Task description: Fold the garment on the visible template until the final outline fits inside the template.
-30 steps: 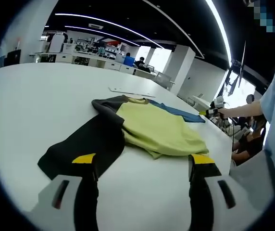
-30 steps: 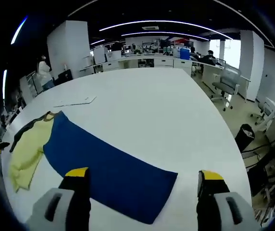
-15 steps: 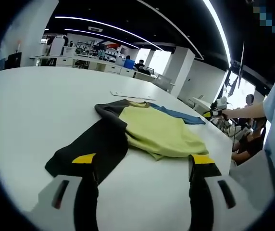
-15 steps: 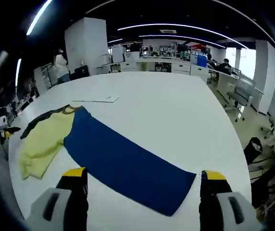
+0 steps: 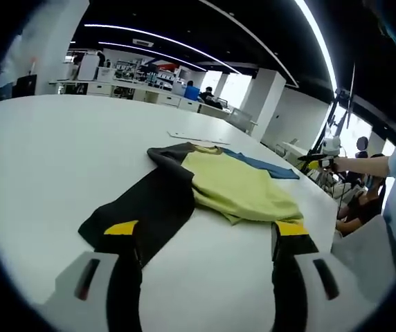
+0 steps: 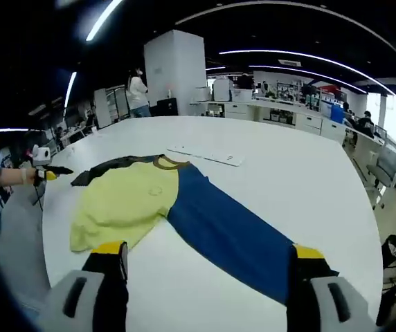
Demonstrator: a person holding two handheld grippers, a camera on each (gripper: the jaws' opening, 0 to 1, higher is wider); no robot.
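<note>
The garment point(image 5: 212, 183) is a long-sleeved shirt lying flat on the white bench point(image 5: 52, 152): a yellow-green body, one black sleeve point(image 5: 142, 207) stretched toward the left claw, and one blue sleeve point(image 6: 232, 232) stretched toward the right claw. In the right gripper view the neckline is dark-edged and the body point(image 6: 125, 204) is creased and partly bunched along its lower hem. A thin flat white sheet point(image 6: 205, 155), possibly the template, lies on the bench just beyond the collar, apart from the cloth.

The left claw point(image 5: 208, 232) stands wide, its yellow-tipped jaws well apart and holding nothing; the end of the black sleeve lies just beside its left jaw, though contact cannot be told. The right claw point(image 6: 208, 252) is also spread wide and carries nothing; the blue sleeve runs down between its jaws toward the right one. Each claw appears small at the edge of the other's view, held in a hand point(image 5: 343, 163).

Compared with a second ago, the right gripper view has swung round so the yellow body now sits ahead of it, and the left gripper view has shifted slightly; the garment's lie looks unchanged.
</note>
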